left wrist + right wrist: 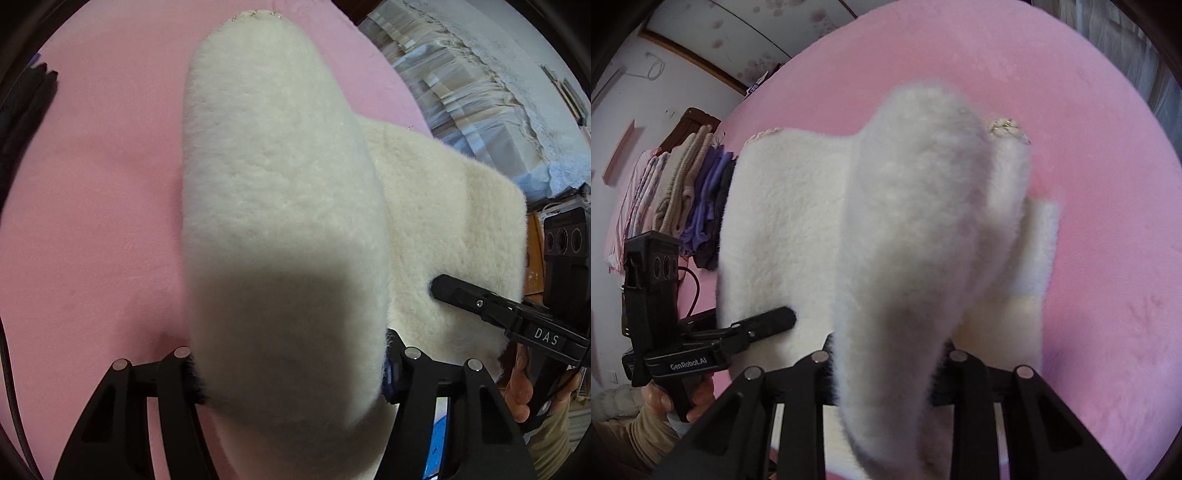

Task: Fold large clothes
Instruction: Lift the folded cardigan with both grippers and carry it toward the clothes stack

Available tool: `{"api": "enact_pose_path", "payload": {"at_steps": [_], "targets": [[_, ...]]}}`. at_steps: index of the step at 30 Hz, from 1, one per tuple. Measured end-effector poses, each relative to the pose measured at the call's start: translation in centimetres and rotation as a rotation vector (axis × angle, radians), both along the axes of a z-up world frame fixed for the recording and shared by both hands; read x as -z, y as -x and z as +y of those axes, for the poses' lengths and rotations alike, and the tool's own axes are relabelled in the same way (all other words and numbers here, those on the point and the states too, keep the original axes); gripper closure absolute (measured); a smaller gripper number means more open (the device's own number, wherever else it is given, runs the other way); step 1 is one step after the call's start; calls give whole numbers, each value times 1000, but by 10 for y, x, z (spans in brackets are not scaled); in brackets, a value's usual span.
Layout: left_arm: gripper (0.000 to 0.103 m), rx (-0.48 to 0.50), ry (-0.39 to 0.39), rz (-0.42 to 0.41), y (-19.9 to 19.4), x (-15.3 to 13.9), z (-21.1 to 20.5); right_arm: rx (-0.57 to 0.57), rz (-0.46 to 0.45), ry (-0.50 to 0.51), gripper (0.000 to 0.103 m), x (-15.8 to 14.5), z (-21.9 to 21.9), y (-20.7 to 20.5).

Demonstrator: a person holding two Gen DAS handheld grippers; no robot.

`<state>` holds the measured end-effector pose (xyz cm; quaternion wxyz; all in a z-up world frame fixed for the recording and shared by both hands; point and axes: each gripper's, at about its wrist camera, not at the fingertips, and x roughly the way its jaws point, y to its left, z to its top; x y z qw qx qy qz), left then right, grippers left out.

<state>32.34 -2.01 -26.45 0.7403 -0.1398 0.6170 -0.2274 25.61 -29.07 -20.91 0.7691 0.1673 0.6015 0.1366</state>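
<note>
Left wrist view: my left claw point(291, 369) pinches a thick fold of the fleece garment point(280, 192), bare pink bedcover point(92, 206) open on one side. My right claw point(439, 286) bites the fleece alongside.

Right wrist view: my right claw point(886, 373) clamps another fold; clear pink bedding lies beyond the garment's edge.

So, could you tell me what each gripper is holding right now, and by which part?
Both hold the white fleece garment: the left gripper and the right gripper each pinch a fold of its near edge.
</note>
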Motion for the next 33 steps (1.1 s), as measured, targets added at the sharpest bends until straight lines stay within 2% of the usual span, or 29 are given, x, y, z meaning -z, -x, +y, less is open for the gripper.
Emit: {"api": "enact_pose_path", "payload": {"at_steps": [5,11,15,18,23,25,28,30,33], "targets": [[42,-7,24,-57,9,-66,61,1,-10,-56,76,-52,34,14],[42,-30,11,-131,0,-154,152,-32,-72,-151,76,-111,116,2],[42,-56,-16,-187,-25,-220,225,-46,-122,-241,76,-152,180,-22],[42,-78,-16,-221,-47,-268,301,-69,-164,-296,76,-186,227,-47],[42,-93,-29,-289,-93,-328,395,-141,-253,-331,76,-242,306,-97],[42,-98,-38,-311,-116,-342,431,-161,-281,-327,76,-255,338,-121],[42,-114,-52,-329,-152,-346,485,-173,-300,-342,76,-253,374,-150],[42,-128,-53,-327,-177,-336,515,-171,-297,-357,76,-243,390,-170],[42,-143,-54,-297,-210,-300,558,-161,-264,-382,76,-210,419,-191]]}}
